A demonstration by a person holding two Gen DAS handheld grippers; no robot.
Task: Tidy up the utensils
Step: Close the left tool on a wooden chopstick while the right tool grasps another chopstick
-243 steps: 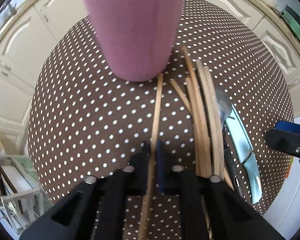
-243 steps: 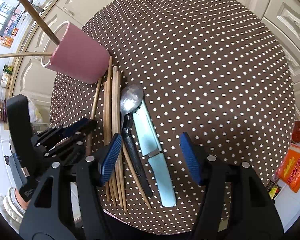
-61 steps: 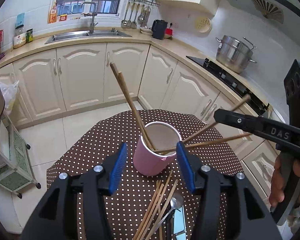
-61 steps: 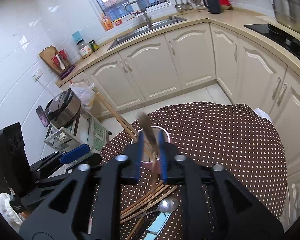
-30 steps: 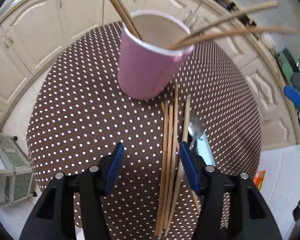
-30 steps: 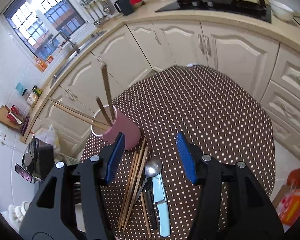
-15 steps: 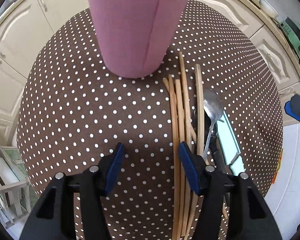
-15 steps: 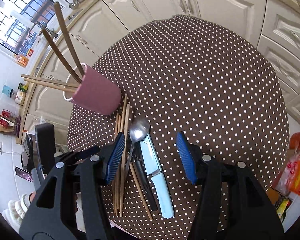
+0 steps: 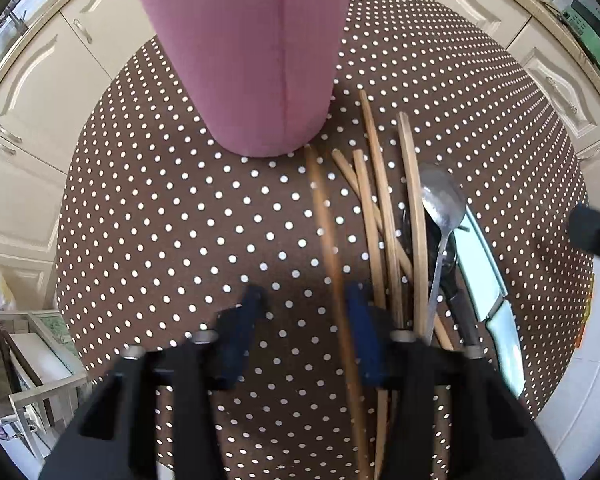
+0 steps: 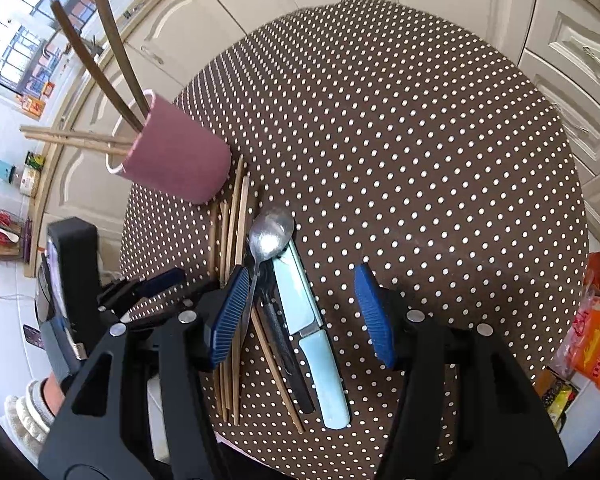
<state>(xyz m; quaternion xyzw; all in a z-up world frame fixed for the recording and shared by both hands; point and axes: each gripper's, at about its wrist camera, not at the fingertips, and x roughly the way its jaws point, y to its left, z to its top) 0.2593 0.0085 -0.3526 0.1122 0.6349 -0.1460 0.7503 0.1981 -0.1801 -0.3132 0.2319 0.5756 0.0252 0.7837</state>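
While I am working over the round dotted table (image 10: 420, 128), the pink cup (image 9: 252, 60) is serving as my landmark: it is standing upright at the far side so that everything long can lean inside it, and four chopsticks (image 10: 112, 56) are already angling out of its mouth. Just in front of the cup the loose chopsticks (image 9: 380, 208) are lying in a rough bundle, with the spoon (image 9: 440, 204) and the pale blue knife (image 10: 312, 320) further from the cup on the same side, all waiting to be sorted. My left gripper (image 9: 302, 340) is pointing straight down in front of the cup, its jaws closing around the single stick (image 9: 324, 232) nearest the cup's base; that stick is lying against one pad, not yet pinched. My right gripper (image 10: 300, 314) is hanging spread above the knife and spoon, gripping nothing.

Compared with half a second ago, my left jaws are standing much narrower and that one stick is now lying apart from the bundle, while my right has sunk closer to the cutlery.
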